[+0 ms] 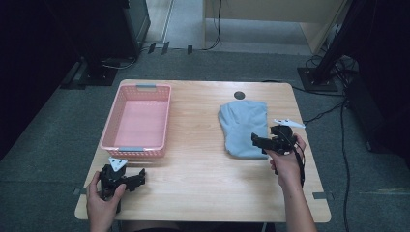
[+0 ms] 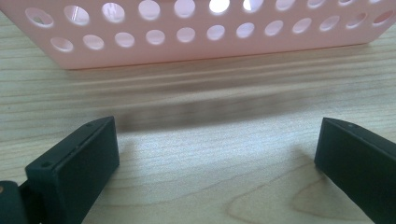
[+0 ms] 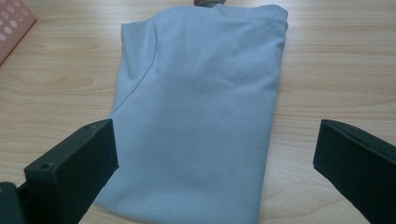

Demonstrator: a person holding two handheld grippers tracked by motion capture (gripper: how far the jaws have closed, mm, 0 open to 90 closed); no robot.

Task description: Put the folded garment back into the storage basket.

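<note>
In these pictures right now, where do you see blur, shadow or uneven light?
High view: the wooden table is evenly lit, the room around it dark. Left gripper view: the pink basket casts a soft, smeared shadow on the wood; light shines through its holes. Right gripper view: the folded blue cloth is fairly sharp, the black fingers dark.

Pink basket [image 1: 138,122] and folded blue cloth [image 1: 243,127] on table [image 1: 203,183].

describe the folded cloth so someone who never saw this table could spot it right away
On the light wooden table, look at the right half, across from the pink perforated plastic basket on the left. There lies a pale blue folded fabric garment, flat on the wood just ahead of the right claw. It is the table's one soft, blue thing.
</note>
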